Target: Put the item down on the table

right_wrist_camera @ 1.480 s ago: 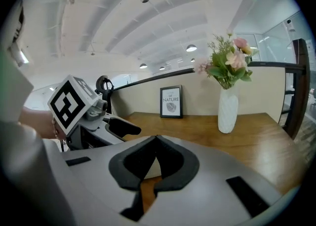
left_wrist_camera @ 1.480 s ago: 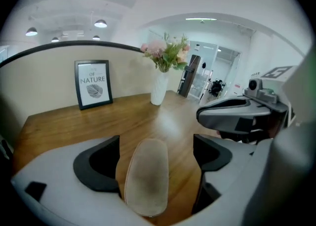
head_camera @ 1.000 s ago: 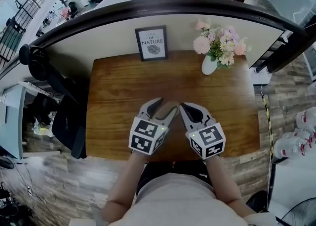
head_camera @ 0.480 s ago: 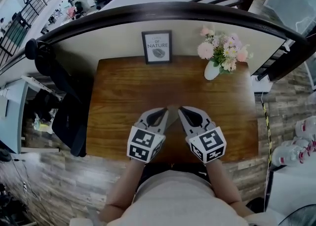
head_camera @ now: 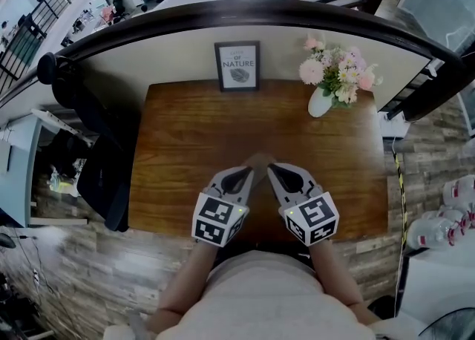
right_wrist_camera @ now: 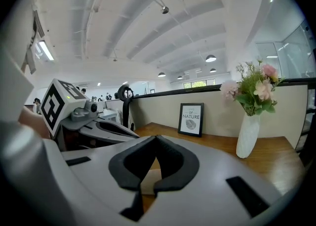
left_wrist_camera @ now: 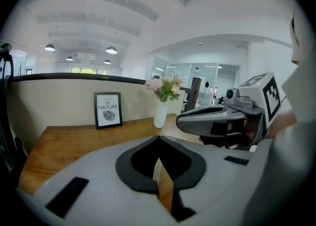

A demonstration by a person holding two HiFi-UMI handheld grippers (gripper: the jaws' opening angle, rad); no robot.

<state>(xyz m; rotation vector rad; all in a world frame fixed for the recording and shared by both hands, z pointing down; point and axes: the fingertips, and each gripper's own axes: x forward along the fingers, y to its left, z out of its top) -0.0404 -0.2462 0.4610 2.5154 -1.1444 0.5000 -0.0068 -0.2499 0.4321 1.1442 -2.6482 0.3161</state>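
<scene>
A small, thin tan item (head_camera: 258,159) shows between the tips of both grippers, low over the front middle of the wooden table (head_camera: 185,131). My left gripper (head_camera: 249,171) is shut, and a pale sliver of the item (left_wrist_camera: 159,170) sits in the slit between its jaws (left_wrist_camera: 158,140). My right gripper (head_camera: 270,169) is shut too, with a beige piece of the item (right_wrist_camera: 148,180) showing in the gap of its jaws (right_wrist_camera: 156,139). The jaws hide most of the item. The two grippers stand side by side, tips almost touching.
A framed "NATURE" print (head_camera: 237,66) leans against the back wall, and a white vase of pink flowers (head_camera: 320,101) stands at the back right. A black chair (head_camera: 104,182) is beside the table's left edge. The person's body is at the front edge.
The left gripper's jaws have gone from open to shut around the tan item. Both grippers stayed close together near the table's front edge.
</scene>
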